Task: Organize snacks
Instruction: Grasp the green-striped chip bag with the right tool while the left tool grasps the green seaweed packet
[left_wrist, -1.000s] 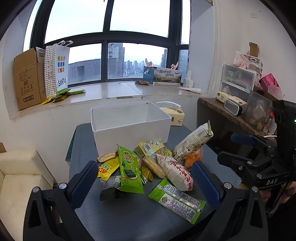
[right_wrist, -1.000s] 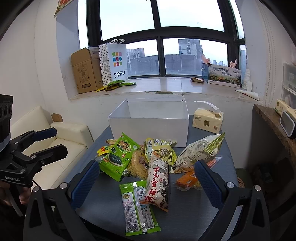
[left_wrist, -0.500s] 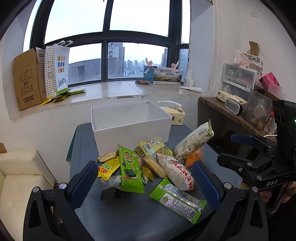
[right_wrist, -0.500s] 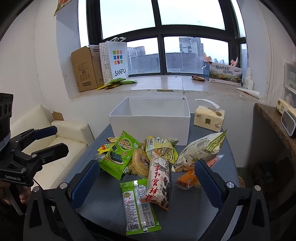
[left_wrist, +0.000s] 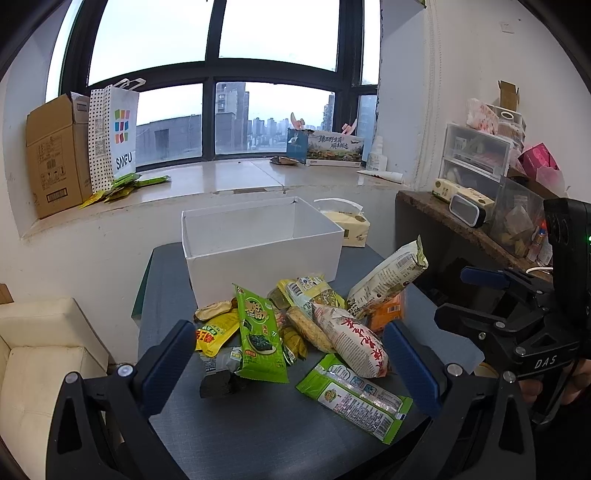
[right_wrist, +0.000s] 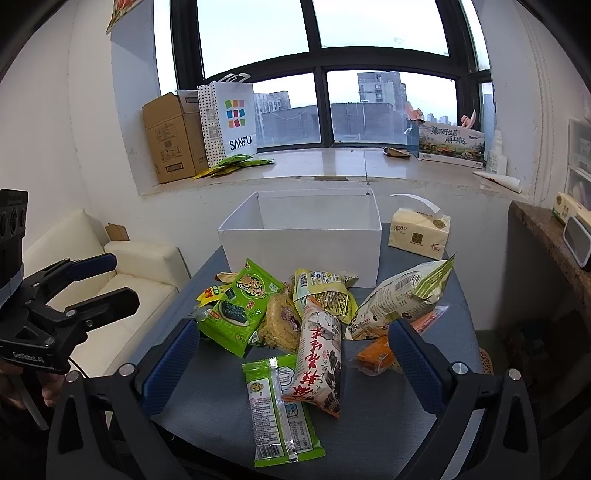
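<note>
A pile of snack packets lies on the dark grey table (left_wrist: 266, 424) in front of an empty white box (left_wrist: 258, 254) (right_wrist: 306, 247). The pile holds a green seaweed packet (left_wrist: 258, 336) (right_wrist: 236, 314), a white packet with red characters (left_wrist: 354, 341) (right_wrist: 319, 362), a flat green packet (left_wrist: 354, 397) (right_wrist: 280, 406), a tall white-green bag (left_wrist: 388, 277) (right_wrist: 399, 299) and an orange packet (right_wrist: 376, 356). My left gripper (left_wrist: 288, 365) is open and empty, near the pile's front. My right gripper (right_wrist: 291, 362) is open and empty, also near the front. Each gripper shows in the other's view: the right (left_wrist: 476, 295), the left (right_wrist: 103, 280).
A tissue pack (right_wrist: 419, 238) stands right of the box. A cream sofa (right_wrist: 110, 273) is left of the table, a wooden shelf with plastic drawers (left_wrist: 476, 162) to the right. The windowsill behind holds a cardboard box (left_wrist: 51, 155) and a SANFU bag (left_wrist: 114, 136).
Both grippers have edged slightly forward toward the pile. Nothing on the table has moved.
</note>
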